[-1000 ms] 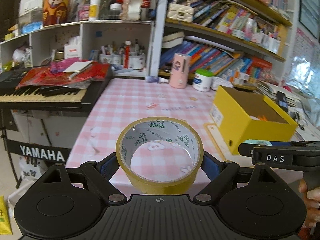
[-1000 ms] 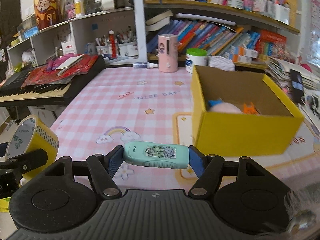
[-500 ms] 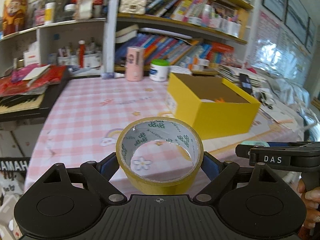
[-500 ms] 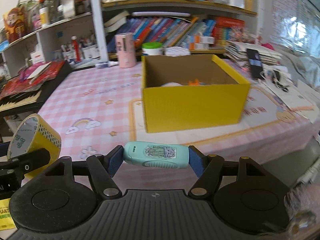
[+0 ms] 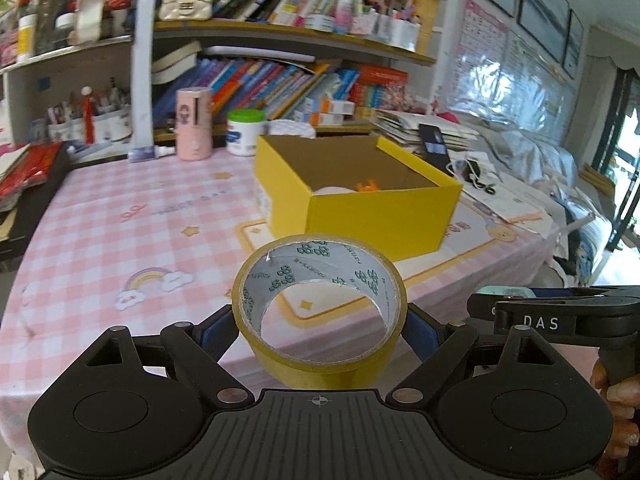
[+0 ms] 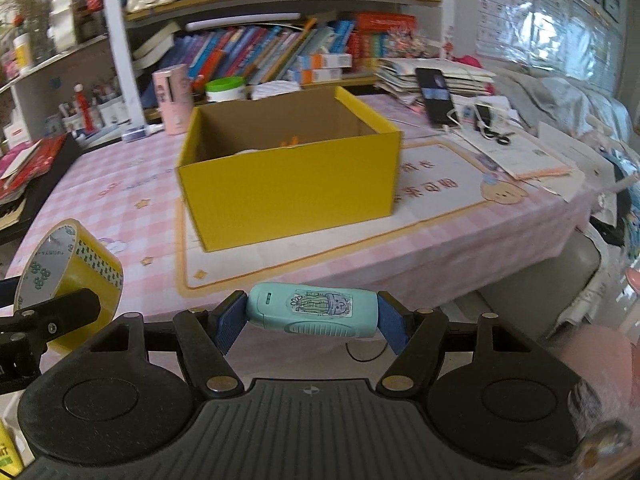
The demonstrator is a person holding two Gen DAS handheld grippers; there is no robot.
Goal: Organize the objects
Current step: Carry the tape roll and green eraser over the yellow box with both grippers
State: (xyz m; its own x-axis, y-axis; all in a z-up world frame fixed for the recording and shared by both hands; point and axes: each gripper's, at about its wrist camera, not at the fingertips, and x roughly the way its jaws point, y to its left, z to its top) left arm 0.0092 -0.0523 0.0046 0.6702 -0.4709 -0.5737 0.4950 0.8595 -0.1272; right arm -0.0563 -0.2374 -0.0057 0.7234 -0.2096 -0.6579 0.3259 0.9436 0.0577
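My left gripper point(image 5: 320, 324) is shut on a yellow tape roll point(image 5: 320, 368), held off the table's near edge; the roll also shows in the right wrist view point(image 6: 86, 276). My right gripper point(image 6: 312, 316) is shut on a teal correction-tape case point(image 6: 312, 314) with a cactus sticker, its tip visible in the left wrist view point(image 5: 504, 291). An open yellow cardboard box point(image 5: 384, 216) stands on the pink checked tablecloth point(image 5: 120, 232) ahead of both grippers; it also shows in the right wrist view point(image 6: 288, 184). Something white and something orange lie inside it.
Behind the box stand a pink cylinder point(image 5: 194, 124) and a green-lidded white jar point(image 5: 246, 132), with bookshelves point(image 5: 300, 68) at the back. A phone point(image 6: 434, 94), cables and papers lie right of the box. A keyboard with red items point(image 6: 24, 172) is at the left.
Both views have swung to the right. The yellow box now sits nearer the middle of each view, and the keyboard has slid out to the left. Both grippers still hold their objects.
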